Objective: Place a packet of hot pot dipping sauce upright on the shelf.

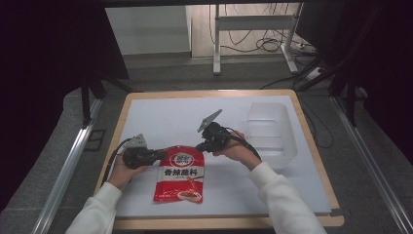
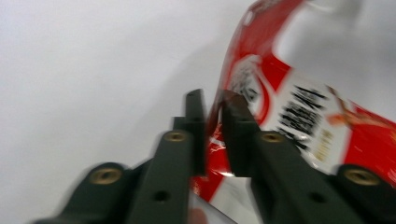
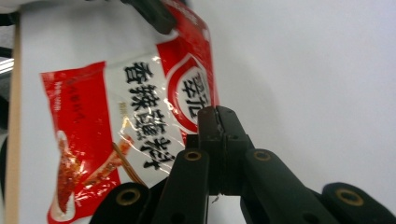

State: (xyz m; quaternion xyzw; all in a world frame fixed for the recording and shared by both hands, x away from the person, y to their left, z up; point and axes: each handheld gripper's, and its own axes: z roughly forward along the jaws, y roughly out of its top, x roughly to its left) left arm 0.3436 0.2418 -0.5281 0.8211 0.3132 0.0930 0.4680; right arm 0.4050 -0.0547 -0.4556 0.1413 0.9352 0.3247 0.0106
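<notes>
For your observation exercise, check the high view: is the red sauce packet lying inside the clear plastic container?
No, the red sauce packet lies on the white mat, left of the clear plastic container.

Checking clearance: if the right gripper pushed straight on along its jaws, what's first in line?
Likely the left gripper, clamped on the red sauce packet at the opposite corner; the right gripper already pinches that packet. Depth is unclear.

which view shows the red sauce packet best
The high view: the whole red sauce packet lies flat on the table. The right gripper view shows its label close but cropped; the left gripper view shows a blurred corner between the fingers.
</notes>
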